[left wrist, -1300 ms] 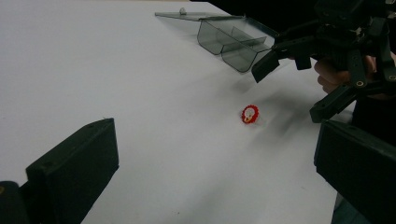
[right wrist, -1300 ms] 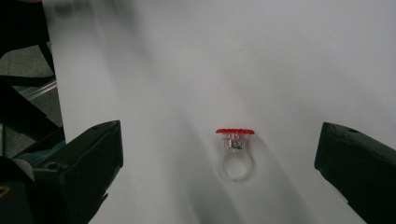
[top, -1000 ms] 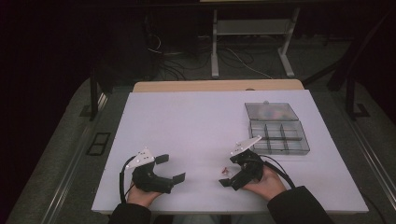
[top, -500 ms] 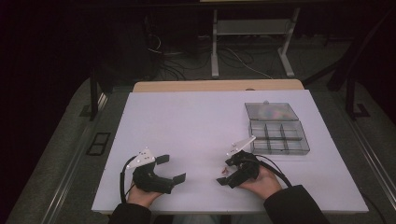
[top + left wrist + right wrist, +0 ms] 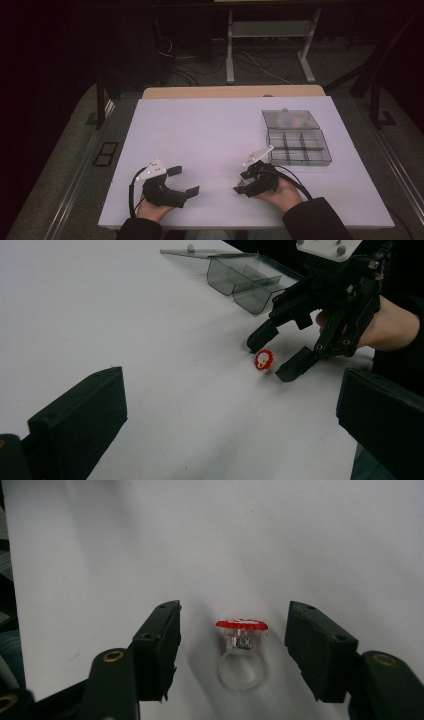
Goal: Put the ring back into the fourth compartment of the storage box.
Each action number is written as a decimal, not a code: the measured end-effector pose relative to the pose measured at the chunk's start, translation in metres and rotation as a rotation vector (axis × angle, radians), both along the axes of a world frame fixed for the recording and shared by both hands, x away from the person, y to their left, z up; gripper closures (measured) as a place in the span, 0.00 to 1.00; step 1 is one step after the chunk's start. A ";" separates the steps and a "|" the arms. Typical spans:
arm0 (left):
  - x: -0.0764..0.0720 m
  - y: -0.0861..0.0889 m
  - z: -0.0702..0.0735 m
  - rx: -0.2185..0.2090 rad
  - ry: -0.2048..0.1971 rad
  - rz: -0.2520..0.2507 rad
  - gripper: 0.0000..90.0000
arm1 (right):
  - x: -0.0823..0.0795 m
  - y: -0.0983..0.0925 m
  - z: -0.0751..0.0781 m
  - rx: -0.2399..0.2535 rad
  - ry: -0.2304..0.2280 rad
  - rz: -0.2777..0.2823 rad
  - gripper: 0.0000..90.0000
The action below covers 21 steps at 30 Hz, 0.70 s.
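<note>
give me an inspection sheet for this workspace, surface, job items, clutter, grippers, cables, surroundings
Surface: white table, bare across the middle.
Job's things: red-topped clear ring lying on the table; clear compartment box with its lid open, at far right.
Clutter: nothing seen.
Grippers: right gripper open, jaws either side of the ring, not touching it; left gripper open, holding nothing.
Cables: black cable loops from the left gripper; floor cables beyond the table.
Surroundings: dark room, white stand legs behind.

White table (image 5: 210, 130), two things on it.
A clear compartment box (image 5: 298, 140) with open lid sits toward the far right; a red-topped ring (image 5: 242, 650) lies nearer.
</note>
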<state>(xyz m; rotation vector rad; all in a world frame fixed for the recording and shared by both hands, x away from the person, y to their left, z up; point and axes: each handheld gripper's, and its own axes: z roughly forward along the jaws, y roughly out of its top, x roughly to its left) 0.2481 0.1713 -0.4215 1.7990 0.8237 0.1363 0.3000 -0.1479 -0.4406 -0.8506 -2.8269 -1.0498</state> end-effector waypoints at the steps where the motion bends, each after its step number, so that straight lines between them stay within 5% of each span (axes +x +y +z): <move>1: 0.000 0.000 0.000 0.000 0.000 0.000 0.00 | 0.000 0.000 0.000 -0.002 0.001 -0.003 0.45; 14: 0.000 0.000 0.000 0.000 0.000 -0.001 0.00 | -0.002 0.000 0.001 -0.020 -0.025 -0.004 0.72; 21: 0.000 0.000 0.000 0.000 0.000 -0.001 0.00 | 0.000 -0.002 0.002 -0.021 -0.009 0.002 0.77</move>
